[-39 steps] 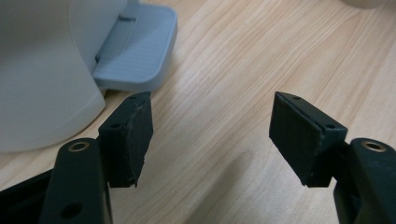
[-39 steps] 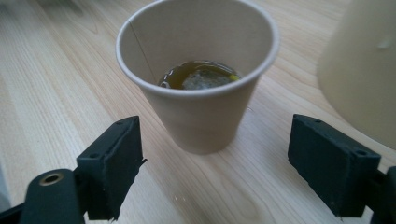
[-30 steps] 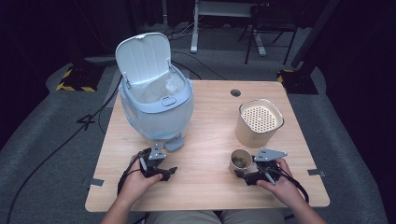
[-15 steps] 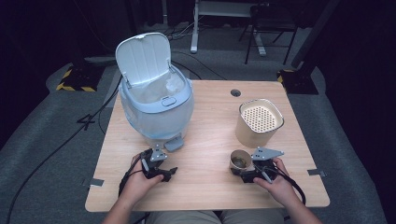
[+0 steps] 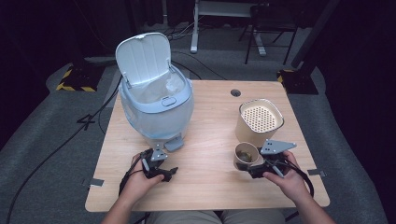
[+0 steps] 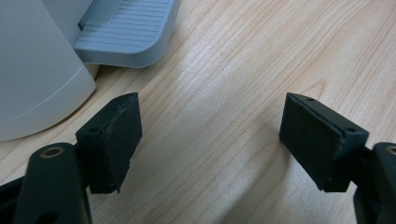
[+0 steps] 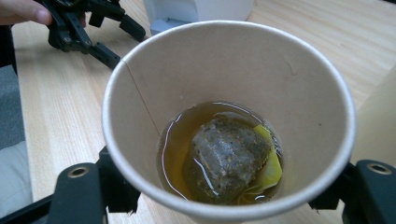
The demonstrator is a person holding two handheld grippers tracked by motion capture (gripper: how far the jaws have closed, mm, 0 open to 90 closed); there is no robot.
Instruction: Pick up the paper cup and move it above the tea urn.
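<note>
Paper cup [image 7: 224,93], 1, with 1 teabag [image 7: 229,156], clamped in right tool [image 5: 258,169]; left tool [image 5: 161,171] agape, empty

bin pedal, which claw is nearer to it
Left. The left claw sits just in front of the bin pedal; the right claw is across the table, shut on the paper cup.

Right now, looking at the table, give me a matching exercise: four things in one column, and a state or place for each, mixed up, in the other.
Things:
1. bin lid
2. paper cup
3. left gripper
4. perforated container

States or places:
A. fingers apart over bare wood
B. swung up and open
C. behind the cup, on the table's right side
D. gripped by the right gripper, holding brown liquid and a tea bag

Pairs: 1-B, 2-D, 3-A, 4-C
</note>
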